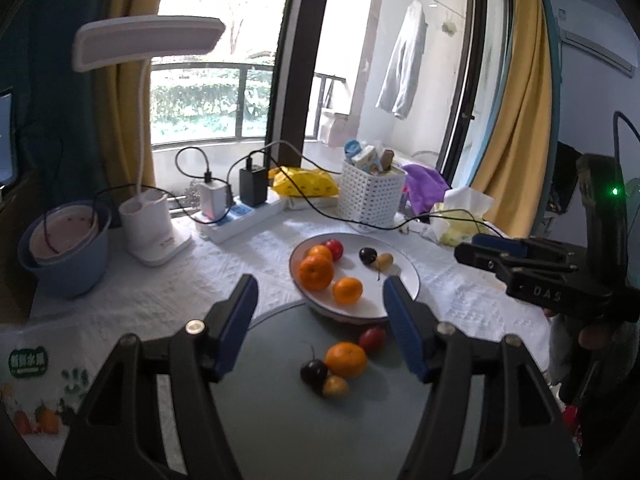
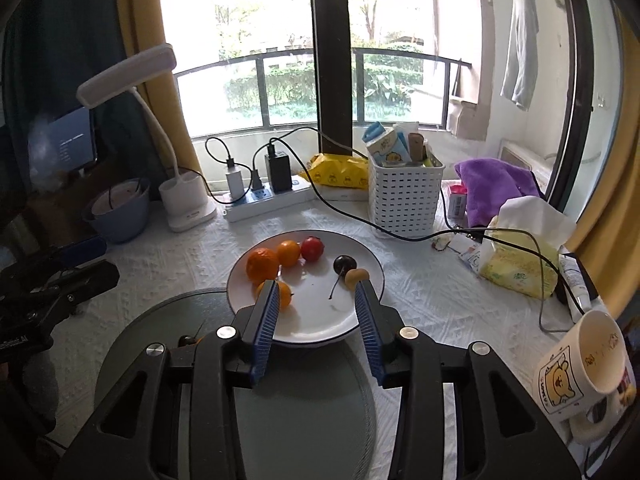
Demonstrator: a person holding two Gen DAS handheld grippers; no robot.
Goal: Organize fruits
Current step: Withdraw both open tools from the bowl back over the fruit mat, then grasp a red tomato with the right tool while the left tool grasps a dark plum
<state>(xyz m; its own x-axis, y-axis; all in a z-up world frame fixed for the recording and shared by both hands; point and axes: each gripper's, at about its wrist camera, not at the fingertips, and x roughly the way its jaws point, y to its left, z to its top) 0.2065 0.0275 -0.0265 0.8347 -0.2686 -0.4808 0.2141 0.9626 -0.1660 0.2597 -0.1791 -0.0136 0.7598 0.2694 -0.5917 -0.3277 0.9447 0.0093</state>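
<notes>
The left gripper [image 1: 320, 320] stands fairly wide with nothing between its blue pads, hanging above the near part of the grey round mat [image 1: 280, 420]. Just under and ahead of it, on the mat, lies a small cluster: a mandarin [image 1: 346, 359], a red cherry tomato [image 1: 372, 339] behind it, a dark cherry [image 1: 314, 373] with its stalk up, and a small yellow fruit [image 1: 335, 386], all touching or nearly so.

The right gripper [image 2: 316, 308] is narrower but also holds nothing; its pads frame the near rim of the white plate [image 2: 320, 320]. Its left pad hides part of a mandarin on the plate [image 2: 285, 295]; its right pad tip sits just beside a small yellow fruit on the plate [image 2: 355, 277].

Beyond these, two more mandarins [image 2: 262, 264], a red tomato [image 2: 312, 249] and a dark cherry on the plate [image 2: 344, 265] lie toward the plate's far side. The plate overlaps the mat's far edge, about mid-worktop [image 2: 420, 292], with clutter along the far edge by the window.

I judge all these fruits light. The mandarins are round and slightly yielding, so they should be taken across the widest middle with a gentle squeeze. The tomato and cherries are smooth, slippery and easily bruised, and likely to roll; they need a centred, light pinch on the body, not the stalk. The tight cluster on the mat leaves little room for a pad between neighbours, so the outermost piece is the easiest to take.
</notes>
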